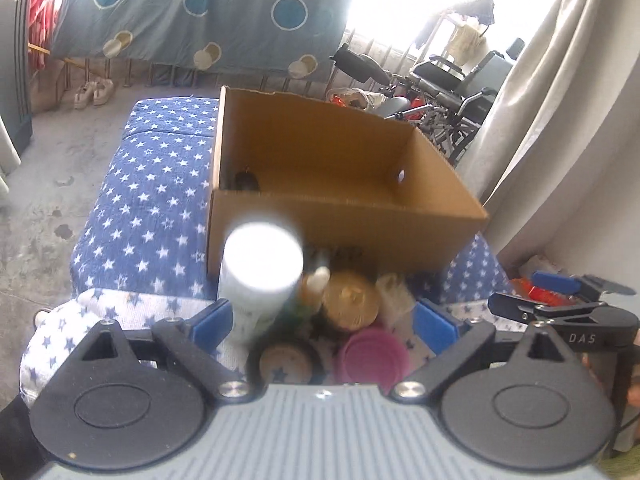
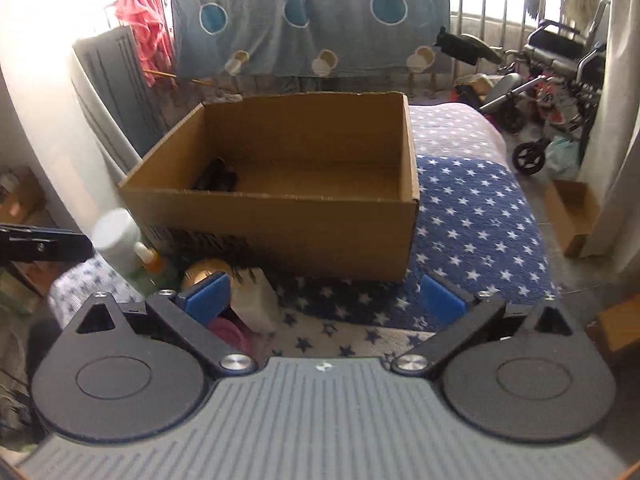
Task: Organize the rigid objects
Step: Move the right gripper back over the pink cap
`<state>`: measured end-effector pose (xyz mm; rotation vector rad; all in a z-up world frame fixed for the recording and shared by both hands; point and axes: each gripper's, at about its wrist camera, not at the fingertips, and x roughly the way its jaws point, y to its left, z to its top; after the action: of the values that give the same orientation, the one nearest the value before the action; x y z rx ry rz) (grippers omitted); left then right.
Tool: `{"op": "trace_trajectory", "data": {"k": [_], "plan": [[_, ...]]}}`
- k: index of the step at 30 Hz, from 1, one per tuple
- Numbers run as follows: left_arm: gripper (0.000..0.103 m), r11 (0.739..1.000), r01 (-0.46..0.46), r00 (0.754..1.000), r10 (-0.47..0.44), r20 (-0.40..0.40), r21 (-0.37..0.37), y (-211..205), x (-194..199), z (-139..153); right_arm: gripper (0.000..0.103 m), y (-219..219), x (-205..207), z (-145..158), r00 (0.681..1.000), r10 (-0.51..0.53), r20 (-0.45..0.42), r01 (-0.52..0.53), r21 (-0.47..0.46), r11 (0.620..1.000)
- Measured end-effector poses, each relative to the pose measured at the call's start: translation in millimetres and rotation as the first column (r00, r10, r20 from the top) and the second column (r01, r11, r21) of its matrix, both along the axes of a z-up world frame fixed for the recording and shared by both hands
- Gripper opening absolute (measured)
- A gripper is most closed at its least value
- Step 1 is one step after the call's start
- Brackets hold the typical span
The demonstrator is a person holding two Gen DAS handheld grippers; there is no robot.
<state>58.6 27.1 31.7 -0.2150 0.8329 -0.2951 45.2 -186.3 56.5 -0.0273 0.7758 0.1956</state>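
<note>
Cardboard box [image 2: 280, 216] holds only 1 dark item [image 2: 216, 180]; the bottles and jars [image 1: 320, 304] wait outside. Left gripper [image 1: 324, 320] and right gripper [image 2: 324, 300] are both spread, empty

Brown box [image 1: 344, 220] on blue white-starred cloth [image 1: 148, 200]

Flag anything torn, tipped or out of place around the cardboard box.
The cardboard box has a ragged, torn top edge along its far wall. One dark object lies alone in its corner, while the white bottle and other containers crowd together outside.
</note>
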Motion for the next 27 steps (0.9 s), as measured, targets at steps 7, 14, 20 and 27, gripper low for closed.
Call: {"op": "trace_trajectory", "data": {"k": [7, 14, 20, 27], "plan": [[0.103, 0.999, 0.007, 0.999, -0.006, 0.034, -0.032, -10, -30, -15, 0.102, 29, -30, -43, 0.996, -0.021, 0.087, 0.030, -0.098, 0.995], [0.103, 0.993, 0.115, 0.992, -0.116, 0.052, 0.009, -40, -41, -32, 0.102, 29, -37, -46, 0.994, 0.093, 0.051, -0.096, 0.058, 0.994], [0.103, 0.959, 0.204, 0.974, -0.219, 0.057, 0.198, -74, -44, -49, 0.101, 23, -34, -57, 0.998, 0.062, 0.027, -0.066, 0.156, 0.986], [0.093, 0.908, 0.254, 0.954, -0.292, 0.071, 0.334, -101, -49, -62, 0.075, 37, -16, -84, 0.989, 0.142, -0.037, -0.128, 0.257, 0.958]]}}
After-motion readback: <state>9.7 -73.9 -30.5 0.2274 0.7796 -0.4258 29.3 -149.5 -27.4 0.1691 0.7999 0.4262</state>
